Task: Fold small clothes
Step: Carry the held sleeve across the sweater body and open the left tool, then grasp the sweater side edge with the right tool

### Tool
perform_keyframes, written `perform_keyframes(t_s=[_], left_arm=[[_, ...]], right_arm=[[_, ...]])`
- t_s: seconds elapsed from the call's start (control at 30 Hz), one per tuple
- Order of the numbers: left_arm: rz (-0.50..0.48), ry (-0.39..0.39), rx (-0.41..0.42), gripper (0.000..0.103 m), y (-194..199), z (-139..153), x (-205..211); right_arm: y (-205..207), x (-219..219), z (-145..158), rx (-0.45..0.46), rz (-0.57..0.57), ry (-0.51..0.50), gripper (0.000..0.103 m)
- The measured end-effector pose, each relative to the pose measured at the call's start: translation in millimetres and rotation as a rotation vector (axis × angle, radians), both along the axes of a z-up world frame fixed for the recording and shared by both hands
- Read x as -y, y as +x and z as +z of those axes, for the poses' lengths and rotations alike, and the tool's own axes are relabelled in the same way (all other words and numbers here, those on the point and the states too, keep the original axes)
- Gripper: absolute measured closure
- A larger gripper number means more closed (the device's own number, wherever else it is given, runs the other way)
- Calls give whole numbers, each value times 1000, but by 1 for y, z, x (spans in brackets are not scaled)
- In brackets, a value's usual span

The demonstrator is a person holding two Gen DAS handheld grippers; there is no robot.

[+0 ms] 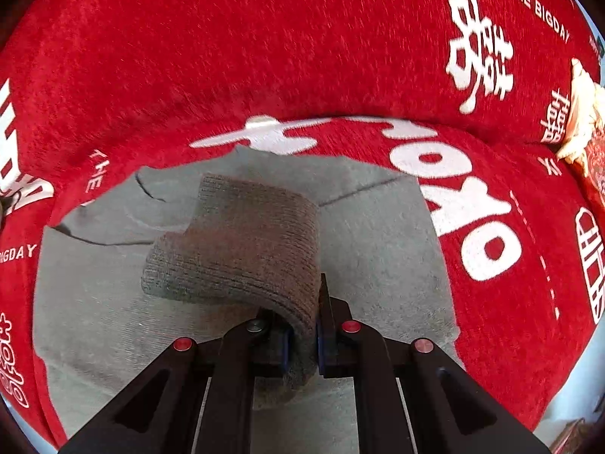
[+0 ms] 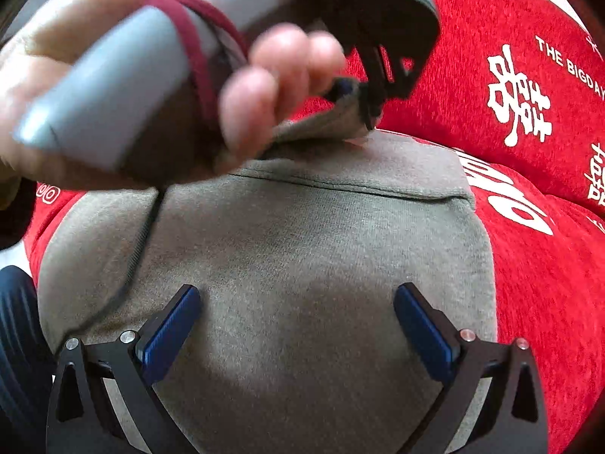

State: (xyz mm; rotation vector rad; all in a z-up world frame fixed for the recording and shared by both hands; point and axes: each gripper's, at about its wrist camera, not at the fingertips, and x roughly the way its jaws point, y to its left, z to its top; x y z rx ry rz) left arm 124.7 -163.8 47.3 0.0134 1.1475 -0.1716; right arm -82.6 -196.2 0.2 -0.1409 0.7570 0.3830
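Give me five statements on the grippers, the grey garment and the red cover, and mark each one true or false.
1. The left gripper is shut on a ribbed cuff of the grey garment. True.
2. The right gripper is clamped on the garment. False: its jaws stand wide open above the cloth.
3. The garment lies on a red cover printed with white characters. True.
4. The cover is plain blue. False: it is red with white print.
5. A hand holds the left gripper's grey handle. True.
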Motion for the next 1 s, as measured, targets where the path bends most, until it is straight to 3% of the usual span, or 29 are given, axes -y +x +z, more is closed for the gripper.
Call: perform_keyframes(t_s=[0.53, 0.6, 0.67, 0.7, 0.77, 1.0], left_arm=[[-31, 46, -5, 92, -4, -25, 15], [-45, 38, -8, 77, -5, -27, 16], [-72, 13, -12, 17, -7, -28, 18], [-68, 32, -1, 8, -8, -27, 19], [-65, 71, 33, 6, -10, -26, 20], [-91, -80, 18, 6, -19, -14, -6]], right_arm=[[-4, 0, -1, 11, 5, 10, 1], [-4, 0, -1, 11, 4, 9, 1], [-4, -1, -1, 11, 4, 9, 1], [-4, -1, -1, 11, 4, 9, 1], [-4, -1, -1, 12, 3, 6, 1], [-7, -1, 0, 13, 4, 5, 1]])
